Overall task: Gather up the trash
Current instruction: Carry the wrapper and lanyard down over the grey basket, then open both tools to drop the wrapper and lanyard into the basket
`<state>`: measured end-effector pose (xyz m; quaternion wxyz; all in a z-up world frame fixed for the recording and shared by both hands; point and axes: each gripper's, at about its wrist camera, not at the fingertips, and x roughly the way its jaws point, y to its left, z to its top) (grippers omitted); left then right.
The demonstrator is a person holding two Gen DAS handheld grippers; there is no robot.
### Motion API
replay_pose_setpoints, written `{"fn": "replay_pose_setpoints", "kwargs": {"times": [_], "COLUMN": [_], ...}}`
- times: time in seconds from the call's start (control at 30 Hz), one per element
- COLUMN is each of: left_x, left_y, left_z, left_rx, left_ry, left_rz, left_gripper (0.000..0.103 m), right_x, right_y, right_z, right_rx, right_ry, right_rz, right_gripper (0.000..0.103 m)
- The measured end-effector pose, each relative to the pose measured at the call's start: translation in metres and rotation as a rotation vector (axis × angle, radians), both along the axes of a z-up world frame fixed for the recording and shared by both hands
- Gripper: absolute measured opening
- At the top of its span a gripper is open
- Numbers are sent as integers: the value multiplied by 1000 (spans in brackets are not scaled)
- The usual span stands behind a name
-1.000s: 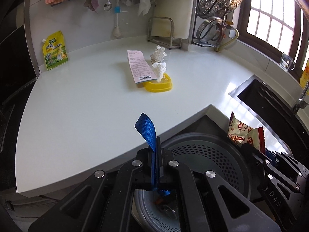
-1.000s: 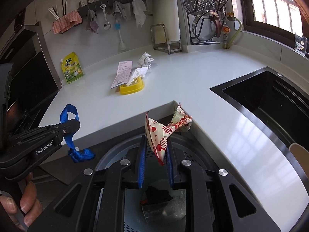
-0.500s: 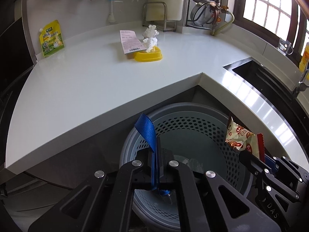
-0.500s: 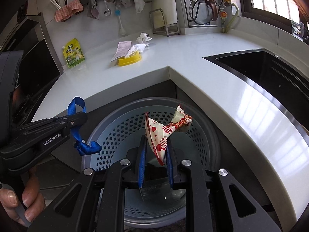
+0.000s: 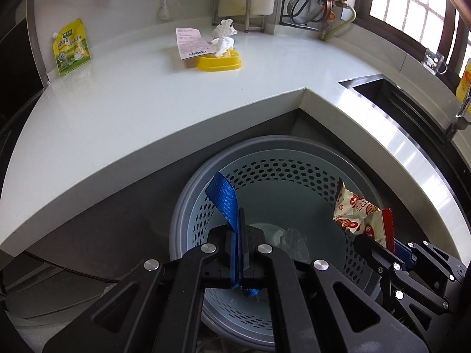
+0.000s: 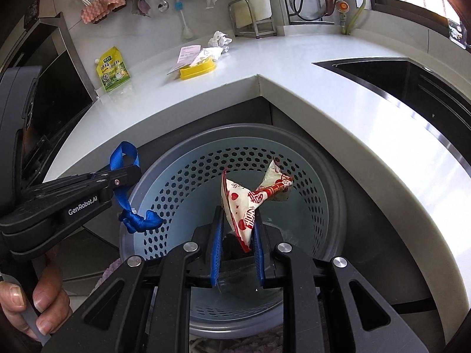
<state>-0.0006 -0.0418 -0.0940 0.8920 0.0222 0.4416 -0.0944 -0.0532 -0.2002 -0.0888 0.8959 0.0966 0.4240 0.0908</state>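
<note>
My left gripper [image 5: 240, 226] is shut on a blue fabric strap [image 5: 223, 197], whose knotted end hangs below the fingers [image 6: 141, 223]. My right gripper [image 6: 237, 217] is shut on a crumpled red-and-white snack wrapper [image 6: 253, 200], which sticks up from between its blue pads. Both grippers hang over the mouth of a round grey-blue perforated trash basket [image 6: 188, 176] tucked under the counter corner. Clear plastic scraps [image 5: 294, 239] lie on its bottom. In the left wrist view the wrapper [image 5: 356, 214] and right gripper [image 5: 379, 250] are at the lower right.
The white counter [image 5: 117, 111] wraps round the basket. On it are a yellow dish [image 5: 219, 61], a receipt [image 5: 191, 42], crumpled tissues [image 5: 223, 28] and a green pouch [image 5: 70, 47]. A dark sink [image 5: 412, 108] is at the right. A person's hand [image 6: 35, 311] grips the left handle.
Both grippers have sunk and moved in over the basket, which now fills the middle of both views. Each still holds its item.
</note>
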Motion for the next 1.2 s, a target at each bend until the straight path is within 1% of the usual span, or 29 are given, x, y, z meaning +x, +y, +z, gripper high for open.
{"fn": "replay_pose_setpoints", "kwargs": {"times": [0.2,0.47,0.7,0.73,0.77,0.8,0.83,0.87,0.9,0.93,1.0,1.07,1.2], "left_x": [3,7,7,7,7,6,6,5,4,4,4,3,3], "left_y": [1,1,3,3,3,3,4,4,5,5,5,6,7], "left_z": [-6,-17,-19,-19,-19,-19,-18,-17,-15,-13,-12,-13,-13], "left_rx": [4,6,6,6,7,8,8,10,13,17,17,13,12], "left_ry": [15,57,68,69,68,67,60,50,38,29,28,29,32], "left_rz": [0,-2,-6,-6,-4,-2,2,7,13,15,15,18,19], "left_gripper": [2,2,6,11,19,25,38,51,55,56,56,61,63], "right_x": [4,9,10,9,8,7,5,4,4,4,4,4,3], "right_y": [3,2,-2,-2,-3,-4,-6,-7,-8,-9,-11,-12,-12], "right_z": [-8,-13,-12,-12,-11,-10,-8,-7,-6,-6,-6,-6,-6], "right_rx": [8,15,18,15,12,9,10,10,9,9,10,14,12], "right_ry": [26,45,42,41,37,29,19,12,10,11,13,15,13], "right_rz": [7,11,-1,-4,-10,-19,-29,-35,-38,-40,-46,-49,-48], "right_gripper": [18,18,19,25,36,41,47,48,48,48,48,51,52]}}
